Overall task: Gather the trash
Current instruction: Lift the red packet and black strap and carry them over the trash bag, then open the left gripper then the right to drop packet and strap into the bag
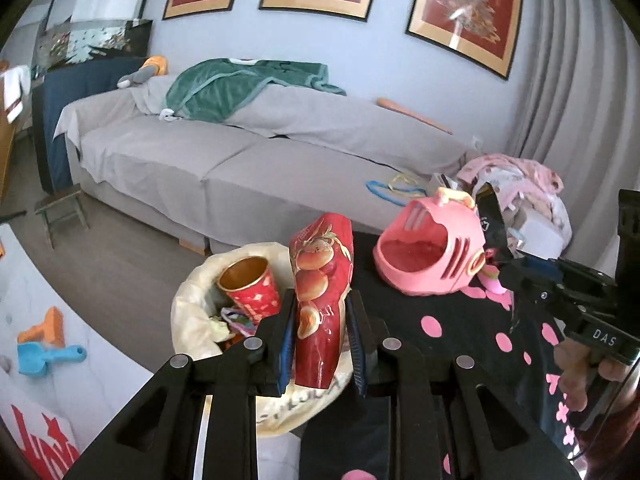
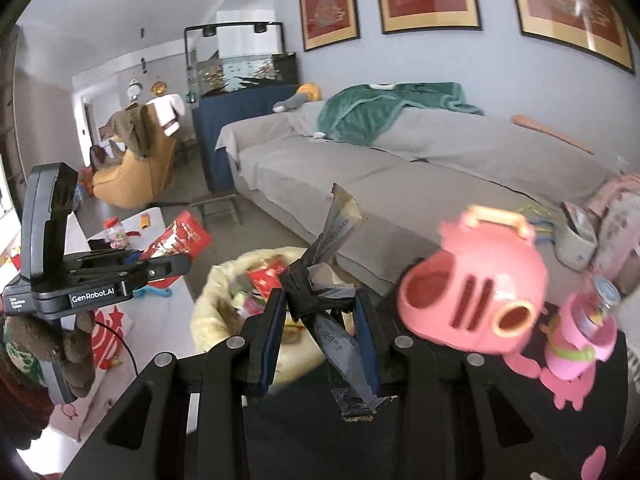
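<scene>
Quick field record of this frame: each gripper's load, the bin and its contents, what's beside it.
left gripper: shut on red snack bag, bag upright between the pads
right gripper: shut on dark wrapper, crumpled, one end sticking up
bin: pale liner, open, just beyond both grippers
bin contents: red paper cup, tilted; other scraps unclear
beside bin: pink toy on black polka-dot cloth
background: grey sofa with green blanket
</scene>
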Tool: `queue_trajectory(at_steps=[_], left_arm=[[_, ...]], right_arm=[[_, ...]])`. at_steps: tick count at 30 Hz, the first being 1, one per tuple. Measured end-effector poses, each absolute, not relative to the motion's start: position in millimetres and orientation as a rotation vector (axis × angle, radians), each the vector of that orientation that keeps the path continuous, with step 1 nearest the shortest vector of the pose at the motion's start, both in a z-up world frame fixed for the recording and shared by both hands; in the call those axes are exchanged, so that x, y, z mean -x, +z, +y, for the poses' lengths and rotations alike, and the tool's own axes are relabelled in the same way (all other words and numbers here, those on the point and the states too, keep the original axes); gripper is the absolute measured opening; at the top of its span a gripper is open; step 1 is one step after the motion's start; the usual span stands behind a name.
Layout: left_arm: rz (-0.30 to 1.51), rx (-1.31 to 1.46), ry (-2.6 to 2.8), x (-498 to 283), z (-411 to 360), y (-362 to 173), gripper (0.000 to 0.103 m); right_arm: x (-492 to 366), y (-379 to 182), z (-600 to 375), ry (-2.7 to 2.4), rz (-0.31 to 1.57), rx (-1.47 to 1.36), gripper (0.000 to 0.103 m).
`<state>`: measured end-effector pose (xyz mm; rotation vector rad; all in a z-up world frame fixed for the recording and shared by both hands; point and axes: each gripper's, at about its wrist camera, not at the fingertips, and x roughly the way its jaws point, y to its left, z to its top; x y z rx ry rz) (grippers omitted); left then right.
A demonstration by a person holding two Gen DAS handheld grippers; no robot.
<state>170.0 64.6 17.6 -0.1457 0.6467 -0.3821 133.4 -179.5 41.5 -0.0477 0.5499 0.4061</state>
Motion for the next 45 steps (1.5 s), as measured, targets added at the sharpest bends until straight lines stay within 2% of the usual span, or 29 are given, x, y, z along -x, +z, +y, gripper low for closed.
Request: queue_trajectory(at_steps=[11, 13, 15, 20, 29, 39, 45], left_arm=[[0.782, 0.258, -0.378, -228.6, 83.5, -52.0, 0.025], [0.817, 0.291, -0.392, -239.5, 86.2, -67.0, 0.032], [0.843, 0.32, -0.388, -249.4, 88.2, -81.9, 0.056], [0.846, 0.359, -0.378, -261.3, 91.7, -99.3, 0.057], [0.745, 0.371, -0.256, -243.7, 123.4, -82.6, 0.057], [0.687, 0.359, -0.134, -212.7, 152.8, -79.2, 0.057], [0.721, 0.346, -0.132, -201.5, 155.8, -87.4, 0.057]], right_arm=[[-160.5, 32.8, -151.5, 0.379, 0.604, 0.069, 0.032], [-164.7, 27.2, -151.6, 0.372, 0.618, 0.079, 0.032], [-168.7, 21.7, -152.0, 0.367, 0.63, 0.087, 0.032], [-180.4, 7.7, -153.6, 0.361, 0.664, 0.085, 0.032], [-206.7, -16.5, -144.0, 0.404, 0.714, 0.051, 0.032], [-268.6, -38.7, -79.9, 0.529, 0.739, -0.004, 0.033], [-323.7, -65.2, -30.7, 0.528, 0.8, 0.079, 0.033]])
